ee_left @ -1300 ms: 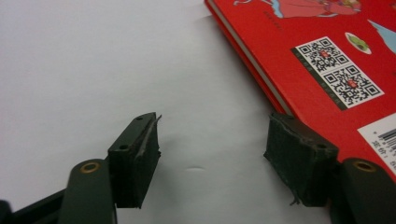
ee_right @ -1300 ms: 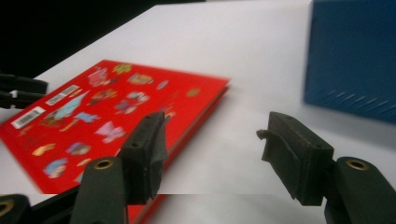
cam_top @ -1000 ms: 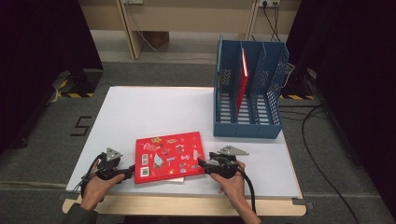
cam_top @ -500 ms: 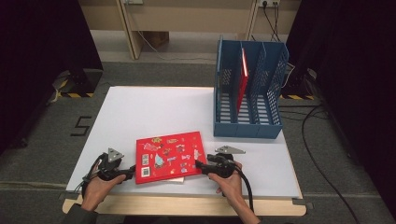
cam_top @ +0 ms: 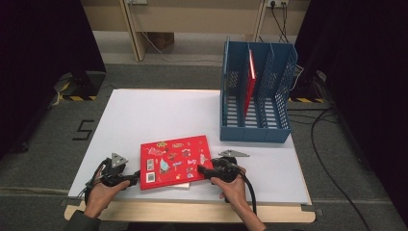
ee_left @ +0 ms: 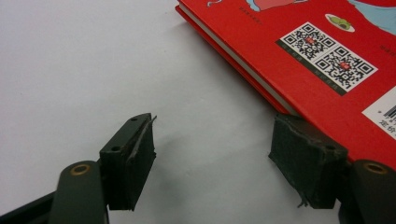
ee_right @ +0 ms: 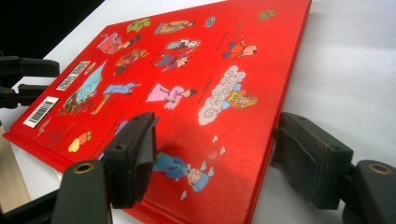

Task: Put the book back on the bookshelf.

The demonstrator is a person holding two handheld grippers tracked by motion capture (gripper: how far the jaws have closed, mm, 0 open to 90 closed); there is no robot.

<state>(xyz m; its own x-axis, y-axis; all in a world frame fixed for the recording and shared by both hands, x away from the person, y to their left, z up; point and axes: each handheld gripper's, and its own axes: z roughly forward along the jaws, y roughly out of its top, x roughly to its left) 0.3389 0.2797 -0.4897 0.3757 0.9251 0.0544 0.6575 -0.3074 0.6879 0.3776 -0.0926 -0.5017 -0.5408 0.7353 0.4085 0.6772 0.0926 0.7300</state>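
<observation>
A red picture book (cam_top: 175, 161) lies flat near the table's front edge, cover up. My left gripper (cam_top: 135, 177) rests low on the table at the book's left front corner. It is open, and in the left gripper view (ee_left: 212, 154) bare table lies between its pads while the book (ee_left: 299, 56) reaches one pad (ee_left: 303, 156). My right gripper (cam_top: 202, 169) straddles the book's right front corner. Its jaws (ee_right: 222, 154) have just been opening. One pad (ee_right: 137, 149) hovers over the cover (ee_right: 187, 84), and the other stands beside the edge, neither pressing.
A blue file rack (cam_top: 257, 118) stands at the back right of the white table (cam_top: 159, 113), with a second red book (cam_top: 249, 82) upright in a slot. A white edge (cam_top: 185, 185) peeks from under the flat book's front side. The table's front edge is just behind my hands.
My right gripper has edged a little left onto the book's corner. The left hand and the book have stayed put.
</observation>
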